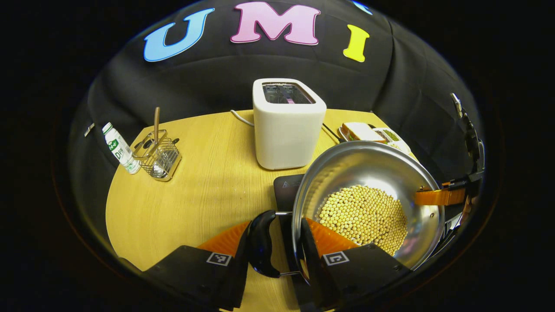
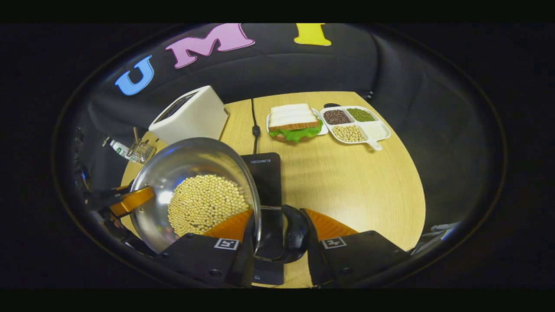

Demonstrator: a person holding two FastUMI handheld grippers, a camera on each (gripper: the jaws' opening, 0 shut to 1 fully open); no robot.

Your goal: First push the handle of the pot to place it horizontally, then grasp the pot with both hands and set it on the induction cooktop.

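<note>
A: Where is the round stainless-steel pot [image 1: 373, 173] filled with pale yellow beans [image 1: 364, 216]?

B: Held between both grippers, over the flat black induction cooktop [image 2: 266, 182] on the round wooden surface [image 1: 208, 195]. Whether it touches the cooktop, I cannot tell.

A: And the left gripper [image 1: 281, 251]?

B: Clamped across the pot's rim and black loop handle [image 1: 262, 242], one finger inside the pot, one outside the handle.

A: The right gripper [image 2: 279, 240]?

B: Likewise clamped, over the opposite black loop handle [image 2: 295, 236] and rim.

A: What else sits there?

B: A white toaster [image 1: 288, 125] behind the pot, a wire utensil caddy [image 1: 158, 154], a small white bottle [image 1: 120, 149], a lettuce sandwich [image 2: 292, 121] and a white divided tray of beans [image 2: 355, 123].
</note>
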